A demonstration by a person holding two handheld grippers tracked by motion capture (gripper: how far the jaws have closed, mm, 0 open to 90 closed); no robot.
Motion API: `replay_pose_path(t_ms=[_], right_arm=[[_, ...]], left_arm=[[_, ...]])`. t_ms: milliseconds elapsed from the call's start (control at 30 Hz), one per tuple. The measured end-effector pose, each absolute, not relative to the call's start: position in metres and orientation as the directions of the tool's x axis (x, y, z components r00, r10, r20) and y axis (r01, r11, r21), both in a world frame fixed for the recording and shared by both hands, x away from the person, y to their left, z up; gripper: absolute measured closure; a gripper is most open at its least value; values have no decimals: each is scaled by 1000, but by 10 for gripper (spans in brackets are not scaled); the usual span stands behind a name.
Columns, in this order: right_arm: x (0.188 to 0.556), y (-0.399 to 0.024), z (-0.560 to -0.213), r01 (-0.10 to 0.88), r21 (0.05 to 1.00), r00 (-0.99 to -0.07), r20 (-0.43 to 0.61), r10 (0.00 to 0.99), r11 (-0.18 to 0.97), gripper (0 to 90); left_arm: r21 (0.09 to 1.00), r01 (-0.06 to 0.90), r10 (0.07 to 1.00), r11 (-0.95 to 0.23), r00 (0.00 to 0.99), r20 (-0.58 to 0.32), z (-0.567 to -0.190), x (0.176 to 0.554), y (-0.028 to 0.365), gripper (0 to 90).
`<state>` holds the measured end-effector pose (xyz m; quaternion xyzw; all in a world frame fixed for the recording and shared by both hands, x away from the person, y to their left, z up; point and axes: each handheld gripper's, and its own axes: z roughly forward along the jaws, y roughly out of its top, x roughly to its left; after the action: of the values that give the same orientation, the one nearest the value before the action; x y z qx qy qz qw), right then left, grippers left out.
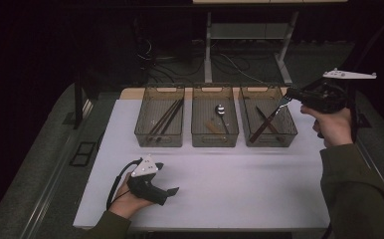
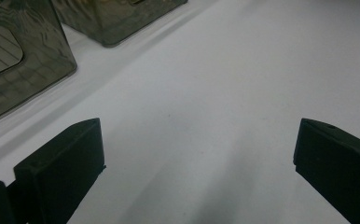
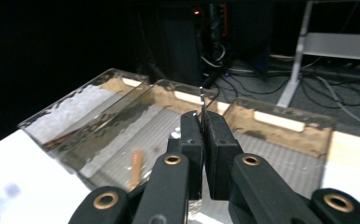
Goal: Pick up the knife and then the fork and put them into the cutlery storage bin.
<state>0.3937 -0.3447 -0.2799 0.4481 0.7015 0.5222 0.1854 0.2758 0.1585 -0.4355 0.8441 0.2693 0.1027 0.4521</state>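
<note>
my right tongs [image 1: 285, 101] hang above the right-hand one of three smoky see-through plastic bins [image 1: 268, 115], pressed together on a thin metal utensil with a dark wooden handle [image 1: 269, 118]. in the high view the utensil slants down from the tongs toward the lower left, its metal end at the tongs and its handle low inside that bin, crossing a second dark-handled piece [image 1: 268, 122] that lies there. whether the handle's end touches the bin floor i cannot tell. in the right gripper view my two black jaws stand almost together, and a thin bright sliver of the metal [image 3: 202, 105] sticks up between their tips.

the middle bin [image 1: 215, 117] holds a metal spoon with a wooden handle [image 1: 221, 115], and the left bin [image 1: 159, 117] holds a few long dark sticks [image 1: 166, 118] lying slantwise.

my left tongs [image 1: 172, 190] rest low on the white desk [image 1: 240, 184], near its front edge and well apart from the bins. their jaws are spread wide, with bare desk between them in the left gripper view.
</note>
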Motion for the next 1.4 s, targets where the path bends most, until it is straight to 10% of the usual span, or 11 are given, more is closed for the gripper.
replay_pose_path(t_ms=[1400], right_arm=[[474,-332,-328,601,785,-448,175,877,150,862]], left_arm=[[818,364,538,-446,839,-80,-437,275,156,10]])
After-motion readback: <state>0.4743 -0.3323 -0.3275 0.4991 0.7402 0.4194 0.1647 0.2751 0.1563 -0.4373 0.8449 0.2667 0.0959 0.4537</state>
